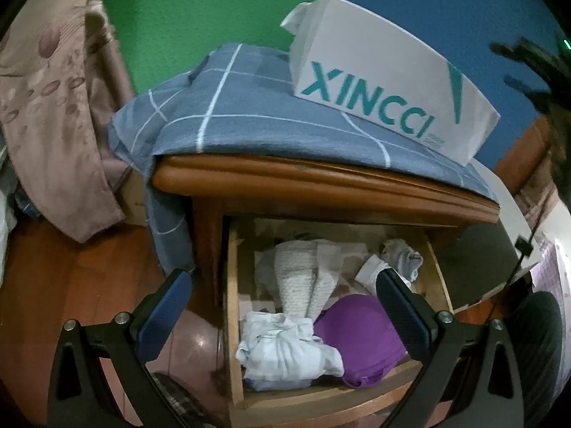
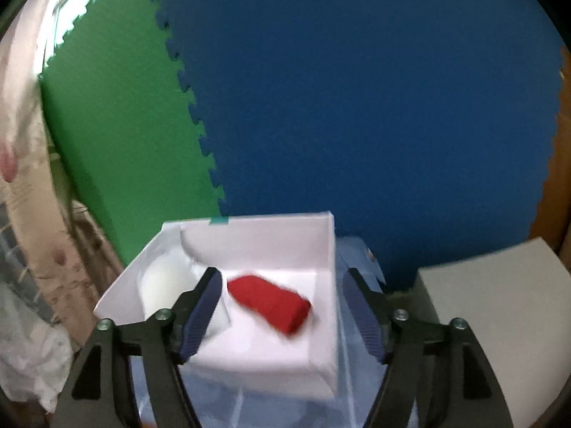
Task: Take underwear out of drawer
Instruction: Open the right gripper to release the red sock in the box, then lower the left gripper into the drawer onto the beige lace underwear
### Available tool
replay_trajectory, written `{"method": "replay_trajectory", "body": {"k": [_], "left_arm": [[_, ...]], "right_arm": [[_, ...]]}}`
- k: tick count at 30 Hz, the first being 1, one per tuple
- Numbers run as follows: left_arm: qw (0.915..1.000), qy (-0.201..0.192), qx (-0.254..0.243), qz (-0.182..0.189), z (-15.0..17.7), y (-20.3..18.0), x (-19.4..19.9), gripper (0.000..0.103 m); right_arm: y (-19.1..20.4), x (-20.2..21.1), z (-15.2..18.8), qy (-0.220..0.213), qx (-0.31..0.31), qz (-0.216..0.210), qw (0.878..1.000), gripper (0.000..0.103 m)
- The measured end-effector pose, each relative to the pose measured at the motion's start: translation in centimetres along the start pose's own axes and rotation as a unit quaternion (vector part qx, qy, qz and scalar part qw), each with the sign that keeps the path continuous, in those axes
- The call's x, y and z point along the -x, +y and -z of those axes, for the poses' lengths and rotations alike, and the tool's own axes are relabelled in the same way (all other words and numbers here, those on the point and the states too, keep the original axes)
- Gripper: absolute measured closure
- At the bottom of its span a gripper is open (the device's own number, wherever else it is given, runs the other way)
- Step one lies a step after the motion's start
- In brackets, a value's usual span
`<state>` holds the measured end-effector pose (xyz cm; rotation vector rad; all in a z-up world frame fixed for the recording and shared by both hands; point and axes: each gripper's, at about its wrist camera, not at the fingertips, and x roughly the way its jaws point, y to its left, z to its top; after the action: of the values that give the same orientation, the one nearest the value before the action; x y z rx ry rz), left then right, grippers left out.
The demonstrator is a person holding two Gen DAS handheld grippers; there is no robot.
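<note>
In the left wrist view the wooden drawer [image 1: 233, 285] of a nightstand stands open. It holds purple underwear [image 1: 357, 342], a crumpled white garment [image 1: 285, 349], a white mesh piece [image 1: 299, 278] and grey socks [image 1: 403, 260]. My left gripper [image 1: 282, 306] is open and empty above the drawer's front. In the right wrist view my right gripper [image 2: 282, 306] is open and empty over a white box [image 2: 321, 249]. A red rolled garment [image 2: 271, 303] and a white item [image 2: 164, 285] lie in the box.
The white XINCCI box [image 1: 385, 85] stands on a blue checked cloth [image 1: 249, 117] on the nightstand top. A pink floral curtain [image 1: 46, 107] hangs at the left. A grey box [image 2: 499, 303] stands at the right of the white box. Green and blue foam mats [image 2: 321, 107] cover the wall.
</note>
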<state>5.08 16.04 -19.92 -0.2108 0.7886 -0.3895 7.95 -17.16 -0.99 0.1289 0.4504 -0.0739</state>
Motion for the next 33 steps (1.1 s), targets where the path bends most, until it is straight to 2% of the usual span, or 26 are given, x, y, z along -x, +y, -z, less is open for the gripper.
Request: {"method": "replay_trajectory", "body": {"k": [3,5,7,9,10,12,13,14,16,18,19,21,23,25,28,31,32,33], "left_arm": [[0.9994,0.003,-0.033,0.007,0.5,-1.3,-0.2,0.001],[0.9976,0.015,-0.066,0.014,1.2,-2.6,-0.6,0.001],[0.9943,0.035,-0.097,0.024,2.2,-4.0,-1.2,0.001],[0.9896,0.062,-0.127,0.027,3.3,-5.5,-2.2,0.001],[0.9868,0.077,-0.139,0.026,3.9,-6.2,-2.9,0.001],[0.982,0.108,-0.154,0.019,5.0,-7.3,-4.3,0.001],[0.9796,0.123,-0.159,0.014,5.3,-7.8,-5.0,0.001],[0.9783,0.133,-0.159,0.01,5.2,-8.2,-5.6,0.001],[0.9825,0.125,-0.138,-0.007,4.5,-8.3,-6.0,0.001],[0.9868,0.103,-0.117,-0.044,3.2,-8.1,-6.3,0.001],[0.9859,0.094,-0.115,-0.076,2.5,-8.1,-6.8,0.001],[0.9783,0.095,-0.146,-0.113,2.1,-8.4,-7.9,0.001],[0.9631,0.107,-0.206,-0.135,2.3,-9.2,-9.5,0.006],[0.9539,0.117,-0.245,-0.128,2.7,-9.5,-10.5,0.013],[0.957,0.123,-0.235,-0.117,2.8,-8.8,-11.5,0.017],[0.9605,0.126,-0.216,-0.123,2.4,-8.4,-12.7,0.02],[0.9594,0.126,-0.217,-0.129,2.2,-8.4,-13.2,0.02],[0.9564,0.131,-0.224,-0.134,2.1,-8.4,-13.9,0.024]], "right_arm": [[-2.6,2.5,4.2,0.029,0.015,0.0,0.999,0.027],[-4.2,4.1,8.4,0.05,0.028,-0.001,0.998,0.027],[-5.6,5.0,12.7,0.079,0.033,-0.006,0.996,0.027],[-7.1,5.5,15.7,0.093,0.011,-0.017,0.995,0.027],[-7.3,5.5,15.8,0.103,-0.004,-0.023,0.994,0.027],[-7.1,6.5,15.3,0.072,-0.005,-0.071,0.995,0.027],[-7.0,6.7,15.4,0.06,0.004,-0.075,0.995,0.027],[-6.9,6.6,15.6,0.066,0.007,-0.07,0.995,0.027],[-6.9,5.5,15.9,0.088,0.001,-0.07,0.994,0.027],[-6.8,5.2,15.9,0.089,-0.001,-0.077,0.993,0.027],[-6.9,5.3,15.9,0.088,-0.001,-0.079,0.993,0.027],[-7.0,5.4,16.4,0.091,0.0,-0.084,0.992,0.027],[-6.9,5.5,16.6,0.091,0.004,-0.091,0.992,0.027],[-6.7,5.7,16.8,0.091,0.011,-0.099,0.991,0.027],[-6.1,5.9,17.0,0.092,0.025,-0.104,0.99,0.027],[-5.4,5.8,17.1,0.093,0.036,-0.11,0.989,0.027],[-5.2,5.8,17.2,0.094,0.041,-0.112,0.988,0.027],[-4.9,5.8,17.2,0.094,0.046,-0.113,0.988,0.027]]}}
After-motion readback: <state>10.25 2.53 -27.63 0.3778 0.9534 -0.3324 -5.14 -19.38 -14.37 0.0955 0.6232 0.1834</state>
